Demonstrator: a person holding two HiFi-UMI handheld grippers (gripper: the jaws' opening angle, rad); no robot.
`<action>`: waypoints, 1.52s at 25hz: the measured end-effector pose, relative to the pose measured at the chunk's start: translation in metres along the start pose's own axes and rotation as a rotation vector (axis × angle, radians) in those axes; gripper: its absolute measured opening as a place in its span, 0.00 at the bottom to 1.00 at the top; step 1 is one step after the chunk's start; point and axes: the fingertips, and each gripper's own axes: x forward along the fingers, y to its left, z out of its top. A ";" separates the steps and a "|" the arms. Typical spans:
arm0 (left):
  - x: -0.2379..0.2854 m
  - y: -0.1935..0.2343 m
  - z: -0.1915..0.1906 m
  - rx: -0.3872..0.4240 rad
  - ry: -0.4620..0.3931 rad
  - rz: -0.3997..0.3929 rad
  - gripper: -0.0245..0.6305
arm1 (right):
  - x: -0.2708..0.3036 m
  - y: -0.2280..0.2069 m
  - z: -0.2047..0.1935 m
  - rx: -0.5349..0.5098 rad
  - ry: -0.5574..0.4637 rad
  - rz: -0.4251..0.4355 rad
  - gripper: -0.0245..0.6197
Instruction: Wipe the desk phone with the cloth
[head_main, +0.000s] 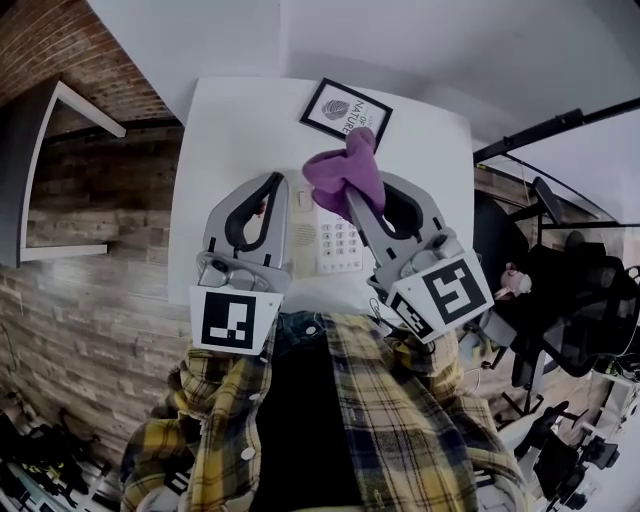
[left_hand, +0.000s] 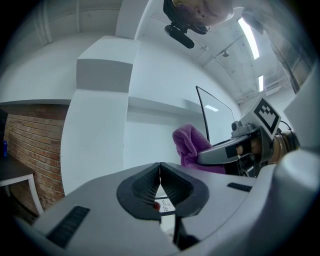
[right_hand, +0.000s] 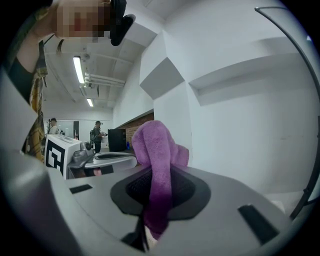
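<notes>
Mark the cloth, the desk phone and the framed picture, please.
cloth (head_main: 345, 170), head view, bunched middle.
desk phone (head_main: 339, 243), head view, keypad.
framed picture (head_main: 346, 112), head view, print centre.

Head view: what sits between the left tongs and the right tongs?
The desk phone, keypad up, lies between the left tongs, shut and empty, and the right tongs, shut on the purple cloth. Only the head view shows it.

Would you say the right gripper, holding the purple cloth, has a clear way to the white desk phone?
Probably yes: the right gripper, shut on the purple cloth, is beside the white desk phone, nothing visibly between them.
</notes>
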 end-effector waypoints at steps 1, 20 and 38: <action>0.001 0.000 0.000 0.001 0.002 -0.002 0.06 | 0.001 0.000 -0.001 0.001 0.002 0.001 0.14; 0.001 0.001 -0.001 -0.001 0.001 0.006 0.06 | -0.001 0.000 -0.004 -0.013 0.016 -0.012 0.14; 0.000 -0.006 0.004 0.009 0.001 -0.039 0.06 | -0.004 0.004 -0.004 -0.025 0.018 -0.011 0.14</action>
